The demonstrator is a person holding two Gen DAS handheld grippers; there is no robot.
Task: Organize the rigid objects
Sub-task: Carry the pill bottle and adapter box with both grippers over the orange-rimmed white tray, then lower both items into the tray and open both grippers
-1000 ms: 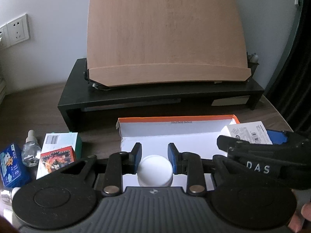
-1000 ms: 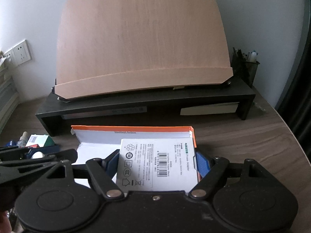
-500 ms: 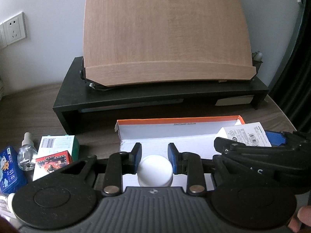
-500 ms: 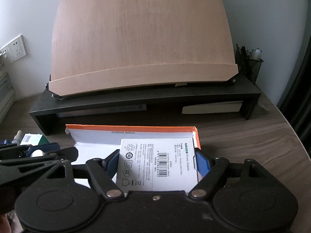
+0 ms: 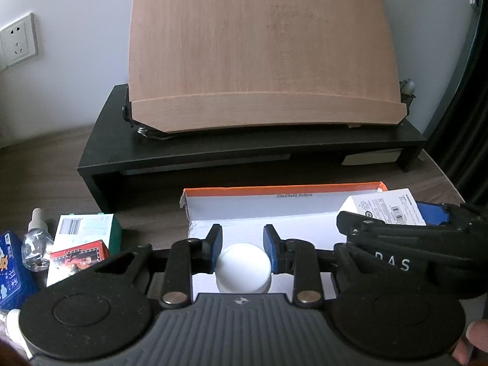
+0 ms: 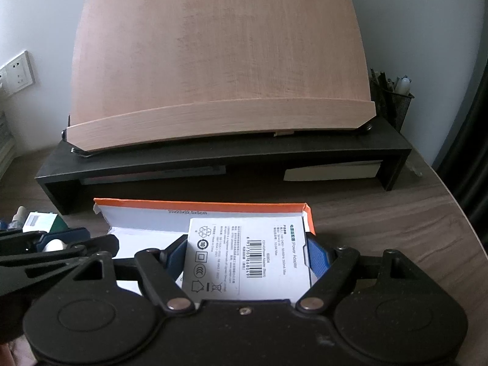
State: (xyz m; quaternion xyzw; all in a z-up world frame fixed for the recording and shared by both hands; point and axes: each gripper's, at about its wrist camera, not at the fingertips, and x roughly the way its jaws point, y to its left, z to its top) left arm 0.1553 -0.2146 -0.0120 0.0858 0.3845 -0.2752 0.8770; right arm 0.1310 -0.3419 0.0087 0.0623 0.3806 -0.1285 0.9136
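Gripping a "Power Adapter" box (image 6: 247, 259), the right claw (image 6: 247, 253) (marked "DAS") flanks the left claw (image 5: 242, 242), clamped on a white jar (image 5: 244, 267).

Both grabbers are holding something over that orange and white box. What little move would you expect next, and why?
Probably lower and let go. The left gripper grips a white jar and the right gripper grips a white adapter box, both already above the open orange box, whose white inside looks free beneath them.
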